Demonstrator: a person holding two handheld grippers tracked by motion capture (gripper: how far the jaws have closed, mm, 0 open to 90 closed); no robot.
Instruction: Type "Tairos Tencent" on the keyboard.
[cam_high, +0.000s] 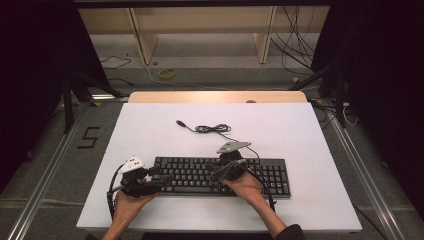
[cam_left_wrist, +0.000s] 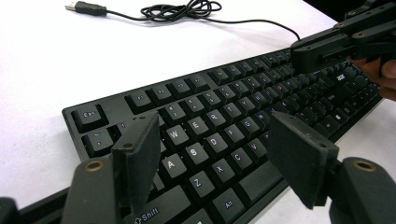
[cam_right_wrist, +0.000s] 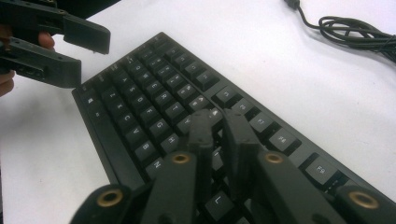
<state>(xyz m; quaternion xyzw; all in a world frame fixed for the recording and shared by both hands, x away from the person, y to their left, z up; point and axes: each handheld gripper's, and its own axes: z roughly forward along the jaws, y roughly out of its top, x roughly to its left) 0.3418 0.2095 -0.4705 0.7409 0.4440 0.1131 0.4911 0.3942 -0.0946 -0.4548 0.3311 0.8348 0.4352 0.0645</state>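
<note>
The right gripper (cam_right_wrist: 219, 123) is seen with its jaws drawn nearly together, nothing caught between them, the tips poised just above the keys in the middle of the keyboard (cam_high: 220, 175); whether a key is actually touched cannot be told. The left gripper (cam_left_wrist: 219, 154) is held with its jaws spread wide and empty, hovering over the letter keys at the keyboard's left end. The keyboard is laid flat on the white table (cam_high: 300, 135), near the person's edge, with its long axis running left to right across the table, so both grippers are placed directly above it, one toward each half. From the right gripper, the unpressed keys are spread to either side along that long axis; the number pad end lies farther to its right and is reached more readily by the right hand, the left end by the left hand. Behind the keyboard, the cable (cam_high: 212, 128) is trailed in a loose coil toward the far side of the table, its plug (cam_left_wrist: 86, 7) lying free and well apart from both grippers.
</note>
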